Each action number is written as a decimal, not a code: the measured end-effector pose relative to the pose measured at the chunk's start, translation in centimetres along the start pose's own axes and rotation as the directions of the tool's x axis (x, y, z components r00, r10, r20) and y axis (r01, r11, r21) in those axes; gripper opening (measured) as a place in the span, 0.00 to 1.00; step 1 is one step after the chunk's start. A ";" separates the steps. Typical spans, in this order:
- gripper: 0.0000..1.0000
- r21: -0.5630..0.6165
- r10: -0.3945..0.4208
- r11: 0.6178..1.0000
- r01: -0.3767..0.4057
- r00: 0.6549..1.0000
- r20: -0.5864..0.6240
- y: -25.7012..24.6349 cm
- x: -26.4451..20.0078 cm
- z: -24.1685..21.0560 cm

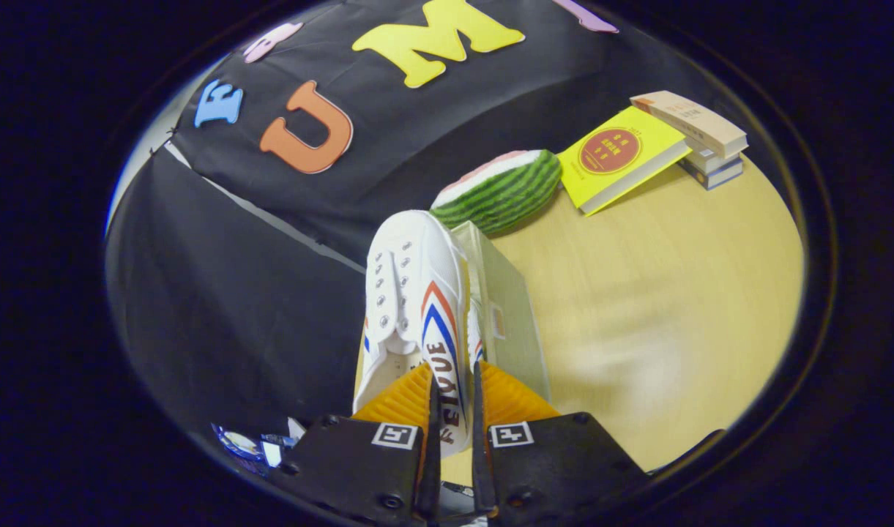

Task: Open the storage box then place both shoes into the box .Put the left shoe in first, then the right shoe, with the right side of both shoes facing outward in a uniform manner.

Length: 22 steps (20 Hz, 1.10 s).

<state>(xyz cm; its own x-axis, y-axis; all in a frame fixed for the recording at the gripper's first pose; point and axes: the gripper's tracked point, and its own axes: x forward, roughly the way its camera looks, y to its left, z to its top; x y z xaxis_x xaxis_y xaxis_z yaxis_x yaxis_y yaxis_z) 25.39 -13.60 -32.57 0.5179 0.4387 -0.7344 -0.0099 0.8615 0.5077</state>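
My gripper (452, 399) is shut on a white canvas shoe (414, 293) with red and blue stripes, both fingers pressing on the side wall near its heel. The shoe hangs in the air, tilted, its toe pointing away from the fingers and its laceless eyelets showing. Right behind the shoe stands the translucent storage box (507, 315), seen along one edge and partly hidden by the shoe. I cannot tell whether its door is open.
The box rests on a light wooden table (673, 307). Beyond it lie a watermelon-slice cushion (501, 189), a yellow book (622, 155) and a small stack of books (699, 135). Some packets (249, 445) lie beside the fingers.
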 end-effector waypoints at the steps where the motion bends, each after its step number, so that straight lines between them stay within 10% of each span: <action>1: 0.23 -0.001 0.001 1.000 -0.001 1.000 0.008 -0.1 0.1 -0.2; 8: 0.28 -0.063 -0.079 0.994 0.090 0.984 0.159 -0.6 -0.4 0.1; 11: 1.00 -0.194 -0.107 0.968 0.158 0.962 0.249 -1.0 -1.4 0.7; 22: 1.00 -0.229 -0.121 0.949 0.218 0.920 0.373 -2.5 -6.0 2.0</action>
<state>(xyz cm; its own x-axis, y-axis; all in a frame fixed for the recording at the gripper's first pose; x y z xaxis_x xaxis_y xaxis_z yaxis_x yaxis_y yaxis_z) 23.97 -18.89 -28.51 0.7964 0.2040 -0.5694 -0.0927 0.9715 0.2184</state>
